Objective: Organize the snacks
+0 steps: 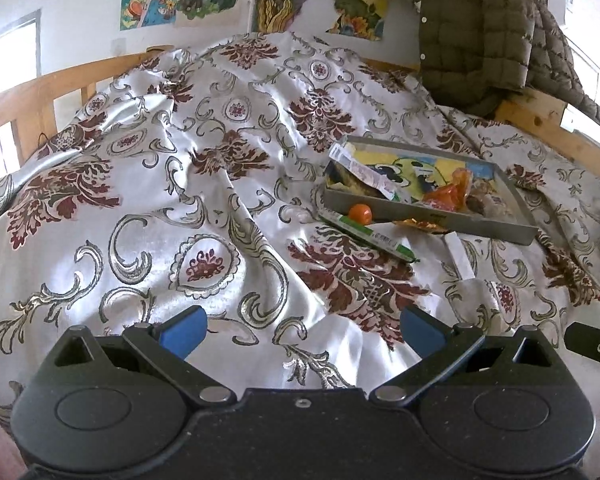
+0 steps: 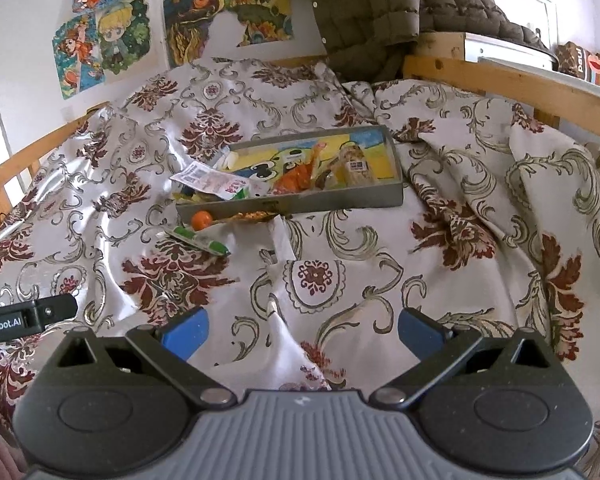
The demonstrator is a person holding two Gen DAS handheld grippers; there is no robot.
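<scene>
Left claw (image 1: 302, 330): released, blue pads (image 1: 186, 334) wide apart, nothing between them, held over the bedspread (image 1: 140, 184)

Right claw (image 2: 302, 330): released, pads (image 2: 186, 332) wide apart, nothing gripped, held over the same bedspread (image 2: 460, 240)

Tray (image 1: 488, 226): grey, shallow, resting on the bed, ahead of the left claw and to its right; ahead of the right claw, nearly centred (image 2: 340, 200)

Tray contents, seen from the right claw:
- white-pink packet (image 2: 212, 182) overhanging the left end of the tray
- orange wrapper (image 2: 298, 176) near the middle
- clear pack (image 2: 354, 164) with pale contents, right of the orange wrapper
- cartoon print covering the tray floor

Snacks outside the tray, on the bedspread, all between tray and claws:
- orange ball (image 2: 201, 219) touching or just beside the tray's near wall, at its left end; same ball from the left claw (image 1: 360, 213)
- green stick (image 2: 198, 240) just nearer than the ball, lying slanted; from the left claw (image 1: 370, 236)
- gold wrapper (image 2: 254, 216) against the near wall, right of the ball; from the left claw (image 1: 420, 225)
- white strip (image 2: 282, 238) nearer than the gold wrapper; from the left claw (image 1: 460, 254)

Beyond the tray: wooden bed frame (image 2: 500, 76), padded olive jacket (image 2: 364, 4) draped over it, cartoon posters (image 2: 108, 44) on the wall

Left device body entering the right view at the left edge; right device part at the right edge of the left view
</scene>
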